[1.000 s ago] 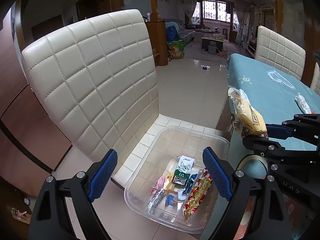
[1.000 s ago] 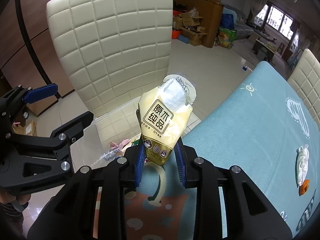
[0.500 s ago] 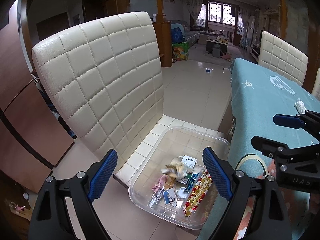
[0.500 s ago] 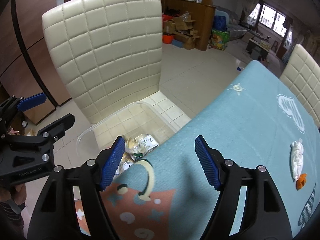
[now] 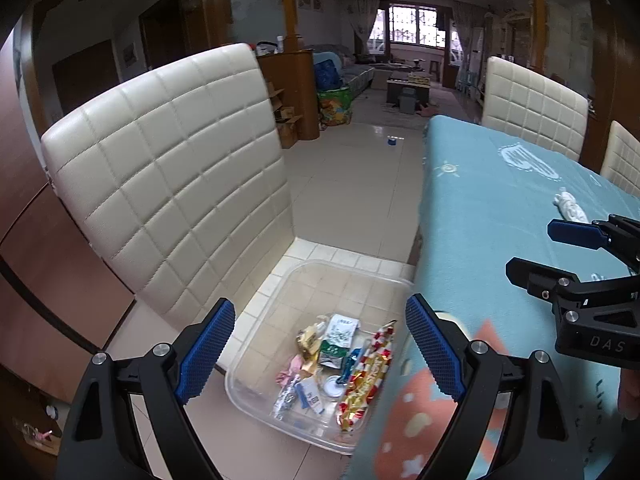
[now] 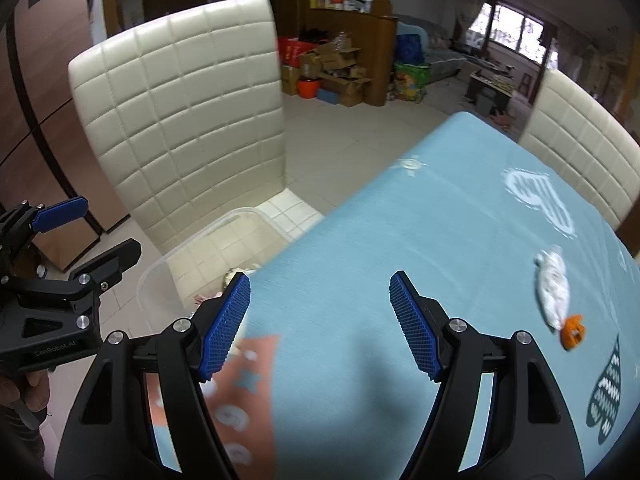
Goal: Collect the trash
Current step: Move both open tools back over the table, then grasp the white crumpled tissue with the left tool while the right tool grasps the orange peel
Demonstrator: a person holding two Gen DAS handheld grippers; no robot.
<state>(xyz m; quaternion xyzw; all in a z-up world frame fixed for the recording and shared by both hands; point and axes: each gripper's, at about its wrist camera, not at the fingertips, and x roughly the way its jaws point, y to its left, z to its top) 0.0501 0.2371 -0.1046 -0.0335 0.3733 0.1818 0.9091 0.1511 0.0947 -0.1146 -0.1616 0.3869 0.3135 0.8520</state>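
A clear plastic bin (image 5: 280, 292) sits on the chair seat with several wrappers in it, among them a yellow pouch (image 5: 308, 338) and a red-and-gold wrapper (image 5: 368, 376). My left gripper (image 5: 319, 302) hangs open above the bin with nothing between its pads. My right gripper (image 6: 320, 279) stands open and empty over the teal tablecloth (image 6: 400, 220), seen from the left wrist as the right gripper (image 5: 556, 254) at the table's edge. A crumpled white wrapper with an orange cap (image 6: 554, 292) lies on the cloth to its right, and shows as the white wrapper (image 5: 570, 208) in the left view.
A cream quilted chair (image 5: 160, 180) backs the bin. More cream chairs (image 5: 532, 104) stand at the table's far side. Tiled floor (image 5: 360, 184) runs between chair and table, with a small blue object (image 5: 392, 142) on it. Boxes (image 6: 340, 72) pile up by a wooden cabinet.
My right gripper opened and let go of the yellow pouch, which now lies in the bin. It then swung right over the table. The left gripper pulled back and rose a little.
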